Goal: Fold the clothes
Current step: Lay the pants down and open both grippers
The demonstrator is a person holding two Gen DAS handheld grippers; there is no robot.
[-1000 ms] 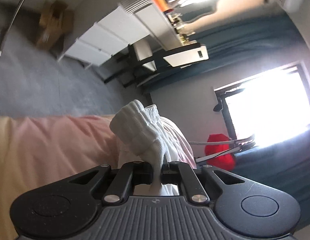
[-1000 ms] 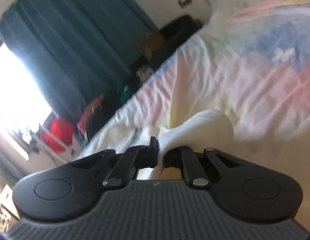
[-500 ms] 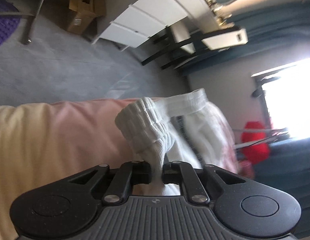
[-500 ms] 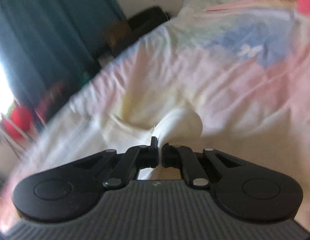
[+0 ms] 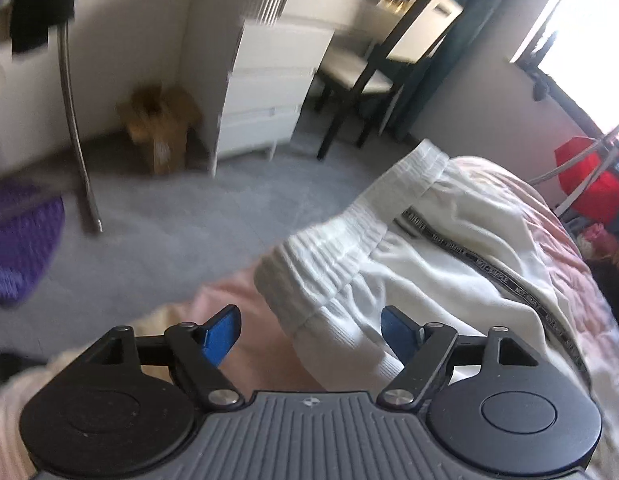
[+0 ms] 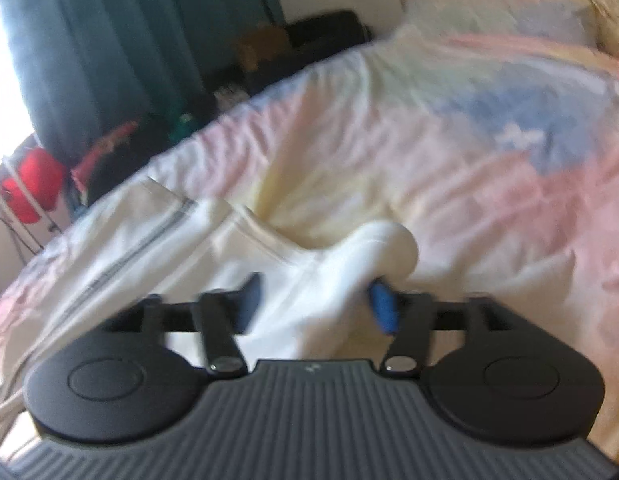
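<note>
Ahead of our left gripper [image 5: 311,330], jaws spread wide, the white garment [image 5: 429,264] fills the right half of the gap; its ribbed waistband [image 5: 329,256] lies in the way, while the left half is open over bare bedsheet [image 5: 245,356]. Beyond the bed edge we see clear grey floor [image 5: 169,232], bounded by a metal pole [image 5: 75,120], a cardboard box [image 5: 161,124], white drawers [image 5: 265,96] and a chair [image 5: 373,72].

Our right gripper [image 6: 315,308] has a bunched fold of the garment [image 6: 373,252] filling the space between its parted fingers. Past that fold we see open sheet [image 6: 469,168], free of objects.
</note>
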